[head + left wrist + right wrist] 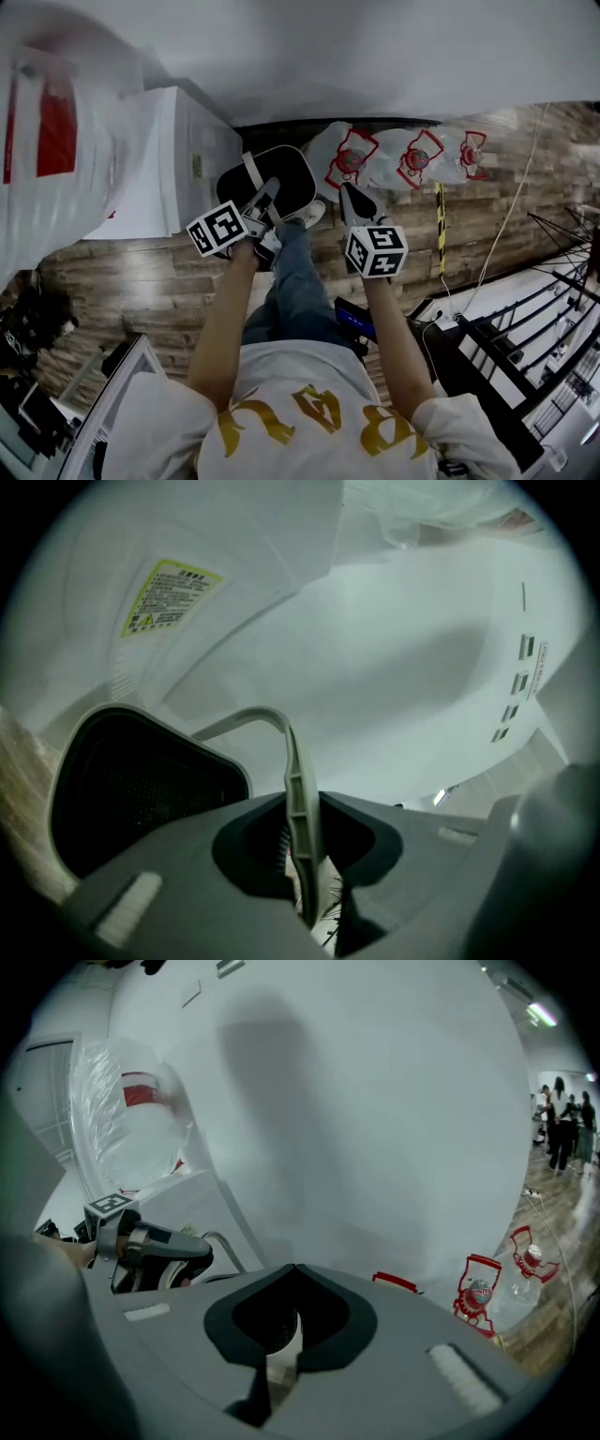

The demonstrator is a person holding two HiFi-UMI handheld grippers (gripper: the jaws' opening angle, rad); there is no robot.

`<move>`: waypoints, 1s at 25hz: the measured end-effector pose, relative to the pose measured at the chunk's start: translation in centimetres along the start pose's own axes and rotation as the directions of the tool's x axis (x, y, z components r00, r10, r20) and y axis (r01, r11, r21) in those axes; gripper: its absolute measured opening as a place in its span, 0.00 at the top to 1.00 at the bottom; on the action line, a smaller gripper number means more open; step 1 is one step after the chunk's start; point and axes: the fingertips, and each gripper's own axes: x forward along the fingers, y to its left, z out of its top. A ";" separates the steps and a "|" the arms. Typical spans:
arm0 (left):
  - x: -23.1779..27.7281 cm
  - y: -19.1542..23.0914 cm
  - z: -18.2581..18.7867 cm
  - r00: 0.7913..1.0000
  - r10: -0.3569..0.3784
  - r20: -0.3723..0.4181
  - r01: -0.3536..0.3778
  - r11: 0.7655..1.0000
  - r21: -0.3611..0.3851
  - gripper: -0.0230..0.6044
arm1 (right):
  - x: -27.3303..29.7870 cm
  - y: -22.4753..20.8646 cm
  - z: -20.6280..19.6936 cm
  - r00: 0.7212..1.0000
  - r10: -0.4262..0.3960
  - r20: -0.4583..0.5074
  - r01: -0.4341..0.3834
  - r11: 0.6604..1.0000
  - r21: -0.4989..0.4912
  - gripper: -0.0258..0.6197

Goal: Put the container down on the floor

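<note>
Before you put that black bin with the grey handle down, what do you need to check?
1. Left gripper shut on the pale grey plastic handle: ok.
2. Right gripper out of the way, jaws shut with nothing in them: ok.
3. Black oval container with a pale rim hanging level: cannot tell.
4. Brown wood-plank floor bare under the container: cannot tell. A pale shoe shows right at its edge.
5. Room between the container and the white box-shaped appliance beside it: cannot tell.
</note>
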 end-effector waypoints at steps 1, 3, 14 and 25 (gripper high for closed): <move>0.4 0.6 0.0 1.000 0.008 -0.003 -0.008 1.000 -0.002 0.86 | 0.6 -0.1 -0.2 1.000 0.009 -0.010 -0.009 1.000 -0.009 0.92; 1.2 1.8 -0.1 1.000 0.023 -0.010 -0.023 1.000 -0.007 0.86 | 1.7 -0.3 -0.6 0.999 0.027 -0.026 -0.028 0.999 -0.025 0.92; 4.2 7.1 -1.7 0.995 0.090 -0.037 -0.090 0.996 -0.022 0.87 | 6.9 -0.8 -3.4 0.988 0.117 -0.097 -0.124 0.990 -0.063 0.92; 6.6 11.9 -1.8 0.989 0.135 -0.061 -0.136 0.991 -0.013 0.87 | 11.2 0.5 -7.9 0.961 0.203 -0.186 -0.226 0.967 -0.115 0.92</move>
